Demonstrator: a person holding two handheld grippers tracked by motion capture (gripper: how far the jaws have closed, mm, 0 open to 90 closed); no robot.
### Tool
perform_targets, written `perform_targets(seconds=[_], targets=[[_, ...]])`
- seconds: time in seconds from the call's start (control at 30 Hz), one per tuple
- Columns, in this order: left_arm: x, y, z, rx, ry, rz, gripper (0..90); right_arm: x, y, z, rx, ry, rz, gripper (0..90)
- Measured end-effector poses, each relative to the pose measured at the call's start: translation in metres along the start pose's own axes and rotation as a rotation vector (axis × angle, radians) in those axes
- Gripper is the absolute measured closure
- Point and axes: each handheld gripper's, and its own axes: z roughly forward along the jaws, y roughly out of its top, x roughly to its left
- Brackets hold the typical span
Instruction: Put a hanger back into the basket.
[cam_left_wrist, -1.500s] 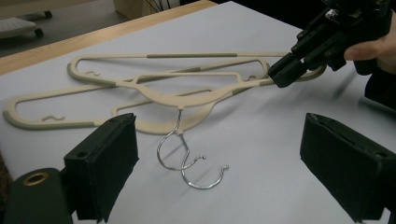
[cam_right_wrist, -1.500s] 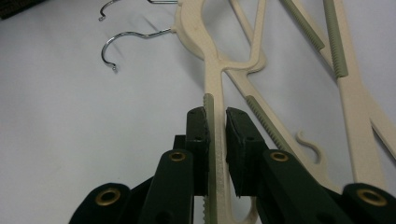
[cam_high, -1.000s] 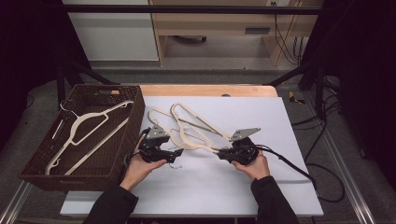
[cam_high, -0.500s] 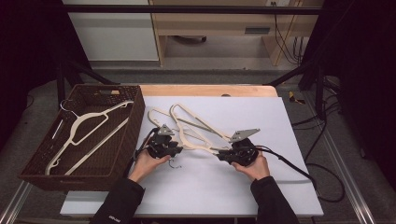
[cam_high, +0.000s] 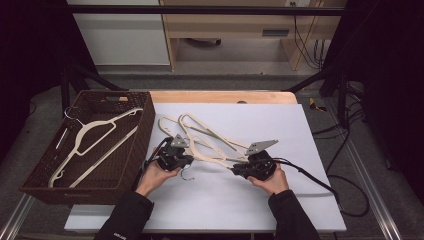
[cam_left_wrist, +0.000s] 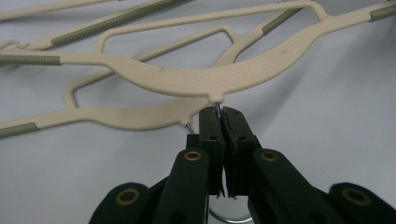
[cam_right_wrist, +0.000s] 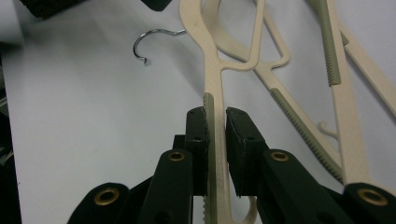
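Meanwhile, basket (cam_high: 142, 107) holds one hanger (cam_high: 95, 142) (cream); both hand-held grippers clamp another hanger (cam_high: 212, 152).

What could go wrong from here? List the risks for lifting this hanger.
1. The left gripper pinches only the thin wire hook stem under the top hanger; the wire may slip or twist.
2. The hangers lie overlapped, so a second hanger could snag and drag along.
3. The right gripper clamps one arm's ribbed strip; pulling unevenly could flex the hanger.

the white tabletop (cam_high: 310, 150) carried a tangle of cream hangers (cam_high: 210, 142), with a dark wicker basket (cam_high: 131, 165) at its left edge.
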Motion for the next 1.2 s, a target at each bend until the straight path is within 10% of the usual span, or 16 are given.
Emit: perform_targets(seconds=[0.3, 0.77, 1.0, 1.2], targets=[[-0.021, 0.013, -0.011, 0.042, 0.086, 0.047, 87.2, 0.006, -0.004, -0.003, -0.001, 0.005, -0.013, 77.8], [-0.048, 0.025, -0.019, 0.129, 0.069, 0.061, 87.1, 0.035, 0.020, 0.014, -0.137, -0.070, -0.180, 38.2], [-0.050, 0.027, -0.021, 0.146, 0.054, 0.057, 87.1, 0.045, 0.020, 0.034, -0.074, -0.086, -0.216, 39.9], [-0.051, 0.026, -0.023, 0.119, 0.038, 0.014, 87.1, 0.053, 0.019, 0.048, -0.019, -0.136, -0.298, 63.4]])
